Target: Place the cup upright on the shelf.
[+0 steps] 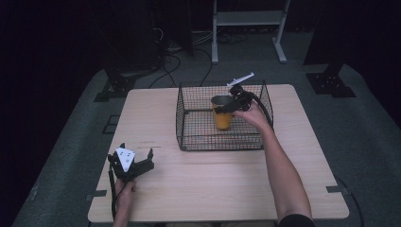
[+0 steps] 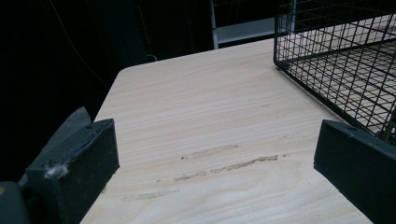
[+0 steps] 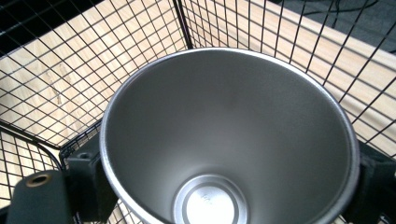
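An orange cup with a steel inside stands upright inside the black wire basket. My right gripper is shut on the cup near its rim, one jaw on each side of the wall. In the right gripper view the cup's open mouth faces the camera and the basket mesh surrounds it. Whether the cup's base touches the basket floor I cannot tell. My left gripper rests low over the table's front left, jaws wide open with bare wood between them.
The wooden table carries the basket at its middle right. In the left gripper view the basket's near corner sits to the right of the open jaws. A white metal stand and cables lie on the floor beyond the table.
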